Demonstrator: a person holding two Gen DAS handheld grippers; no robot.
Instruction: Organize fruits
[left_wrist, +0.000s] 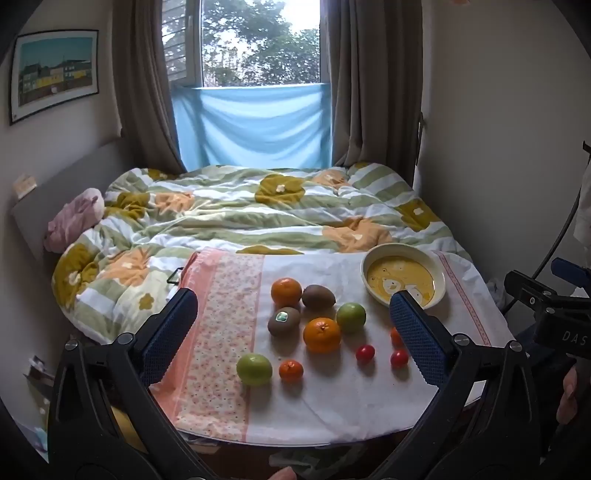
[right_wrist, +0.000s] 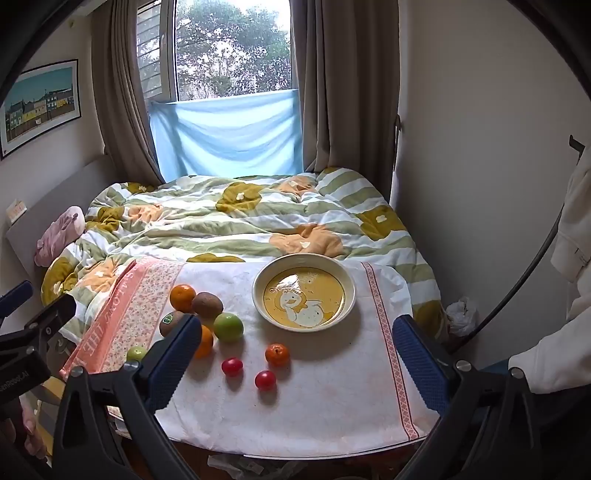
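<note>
Fruits lie on a cloth-covered table (left_wrist: 332, 398): two oranges (left_wrist: 321, 334), two kiwis (left_wrist: 283, 320), two green apples (left_wrist: 254, 369), small tangerines (left_wrist: 290, 370) and red cherry tomatoes (left_wrist: 365, 353). An empty yellow bowl (left_wrist: 403, 273) with a duck picture stands at the back right; it also shows in the right wrist view (right_wrist: 303, 297). My left gripper (left_wrist: 291, 332) is open and empty above the fruit cluster. My right gripper (right_wrist: 295, 354) is open and empty above the tomatoes (right_wrist: 232, 366) and a tangerine (right_wrist: 277, 354), in front of the bowl.
A bed with a flowered duvet (left_wrist: 258, 210) lies behind the table. A pink pillow (left_wrist: 74, 218) is at the left, a curtained window (left_wrist: 258, 55) at the back. The right gripper's body (left_wrist: 546, 306) stands at the table's right edge.
</note>
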